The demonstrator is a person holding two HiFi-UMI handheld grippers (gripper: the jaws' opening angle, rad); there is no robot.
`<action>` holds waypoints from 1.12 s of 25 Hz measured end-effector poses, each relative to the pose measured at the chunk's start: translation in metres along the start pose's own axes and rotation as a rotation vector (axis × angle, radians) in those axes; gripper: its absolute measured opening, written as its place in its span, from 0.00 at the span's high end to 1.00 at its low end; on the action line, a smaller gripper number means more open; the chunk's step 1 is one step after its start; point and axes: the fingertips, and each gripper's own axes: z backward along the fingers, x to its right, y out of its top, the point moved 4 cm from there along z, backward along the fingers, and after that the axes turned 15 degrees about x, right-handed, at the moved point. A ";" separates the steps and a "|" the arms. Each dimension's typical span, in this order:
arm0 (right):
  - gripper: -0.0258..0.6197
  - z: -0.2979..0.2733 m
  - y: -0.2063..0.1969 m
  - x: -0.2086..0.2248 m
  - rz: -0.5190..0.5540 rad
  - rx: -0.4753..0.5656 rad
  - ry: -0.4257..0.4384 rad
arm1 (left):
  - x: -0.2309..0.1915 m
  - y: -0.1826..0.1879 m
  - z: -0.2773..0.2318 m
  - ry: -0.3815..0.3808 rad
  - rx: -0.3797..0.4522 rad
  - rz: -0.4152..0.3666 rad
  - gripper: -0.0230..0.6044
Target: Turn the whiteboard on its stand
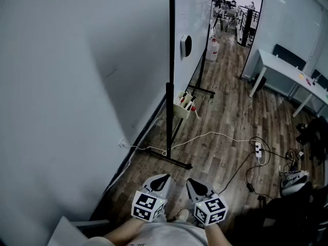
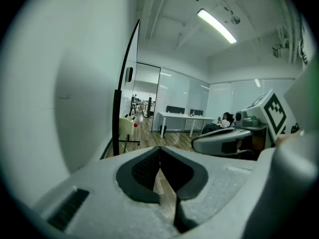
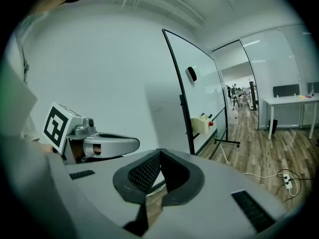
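My left gripper [image 1: 162,178] and right gripper [image 1: 190,181] are pressed together, empty
The whiteboard [image 1: 192,14] stands ahead, edge-on beside the wall [image 1: 77,86]; swung carelessly it could strike that, or its foot [image 1: 171,160] snag the cable [image 1: 220,134]

The head view looks steeply down at the wood-plank floor [image 1: 225,111]; both gripper views sit low, face forward, and share the tall black-framed whiteboard [image 3: 199,83], mid-distance.

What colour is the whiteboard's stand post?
The stand post is black; the head view shows it best.
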 end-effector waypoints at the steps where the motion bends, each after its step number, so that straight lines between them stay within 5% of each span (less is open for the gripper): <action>1: 0.95 -0.001 -0.001 0.000 -0.002 -0.002 0.002 | -0.001 0.000 0.000 -0.002 0.002 0.001 0.95; 28: 0.95 -0.055 -0.011 -0.003 -0.050 0.029 -0.145 | -0.065 0.005 -0.016 -0.077 0.023 0.009 0.95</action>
